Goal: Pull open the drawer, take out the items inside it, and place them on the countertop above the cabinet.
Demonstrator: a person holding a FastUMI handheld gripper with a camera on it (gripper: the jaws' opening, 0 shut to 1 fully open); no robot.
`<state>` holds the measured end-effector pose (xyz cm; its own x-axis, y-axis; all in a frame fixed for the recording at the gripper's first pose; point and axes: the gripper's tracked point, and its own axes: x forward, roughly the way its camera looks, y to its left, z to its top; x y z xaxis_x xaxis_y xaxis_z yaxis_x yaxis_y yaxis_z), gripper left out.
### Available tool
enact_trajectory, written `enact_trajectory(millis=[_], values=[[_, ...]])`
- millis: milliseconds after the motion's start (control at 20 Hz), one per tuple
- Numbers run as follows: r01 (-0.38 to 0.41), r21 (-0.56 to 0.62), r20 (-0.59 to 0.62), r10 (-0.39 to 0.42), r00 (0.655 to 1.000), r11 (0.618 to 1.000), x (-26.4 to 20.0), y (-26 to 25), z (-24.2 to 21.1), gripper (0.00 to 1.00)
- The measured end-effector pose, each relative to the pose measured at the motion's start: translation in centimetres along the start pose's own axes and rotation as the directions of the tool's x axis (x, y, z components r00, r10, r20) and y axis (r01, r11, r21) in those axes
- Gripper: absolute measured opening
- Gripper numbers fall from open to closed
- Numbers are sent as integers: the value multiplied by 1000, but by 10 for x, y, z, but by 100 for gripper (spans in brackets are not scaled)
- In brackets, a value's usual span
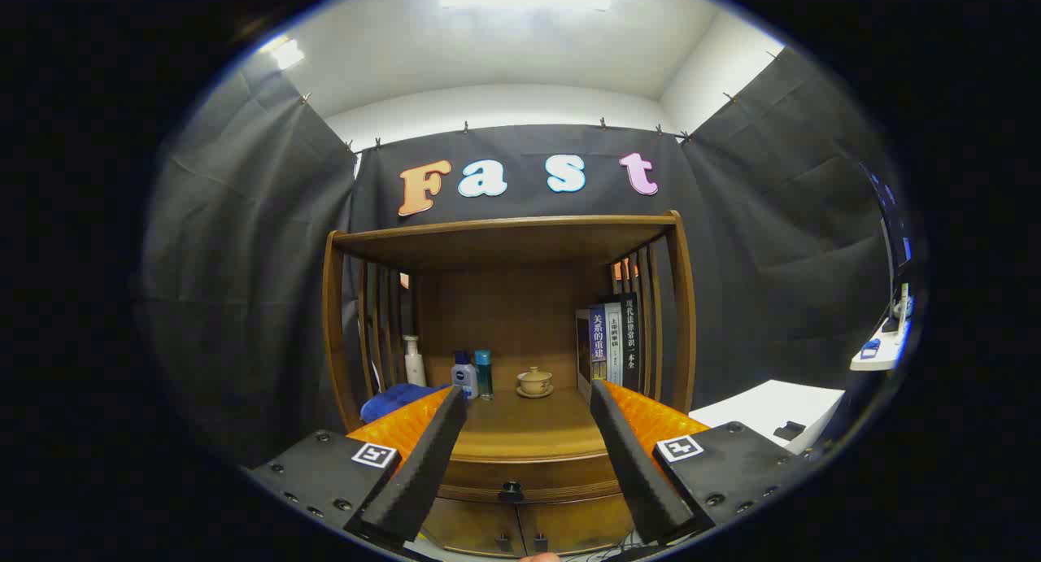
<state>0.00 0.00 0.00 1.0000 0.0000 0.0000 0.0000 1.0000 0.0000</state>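
The handheld two-finger gripper [527, 403], with black ribbed fingers [423, 464] backed in orange, is held level and facing the brown wooden cabinet [508, 318]. Its jaws stand spread wide with nothing between them, which suits an approach before any grasp. Seen low through the gap between the fingers, the shallow curved-front wooden drawer [529, 474] sits shut under the countertop. Its small dark knob [511, 490] lies almost on the midline of the jaws, probably because the gripper is being lined up on it for the pull. Below the drawer are two small cabinet doors [520, 529].

The wooden countertop [520, 428] just beyond the fingertips is bare at its front, so there is room to set things down. The objects stand toward the back: a white pump bottle [414, 360], a small blue-capped white bottle [463, 375], a teal cylinder [484, 372] and a beige lidded tea bowl on a saucer [534, 381]. Upright books [610, 342] lean at the right slats, and a blue cloth [394, 401] lies beside the left finger. The drawer's contents are hidden while it is closed.
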Motion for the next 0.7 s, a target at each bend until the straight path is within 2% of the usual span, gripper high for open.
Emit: enact_trajectory(millis=[700], values=[[15, -12, 18, -15, 1000, 1000, -3, 2, 3, 100]])
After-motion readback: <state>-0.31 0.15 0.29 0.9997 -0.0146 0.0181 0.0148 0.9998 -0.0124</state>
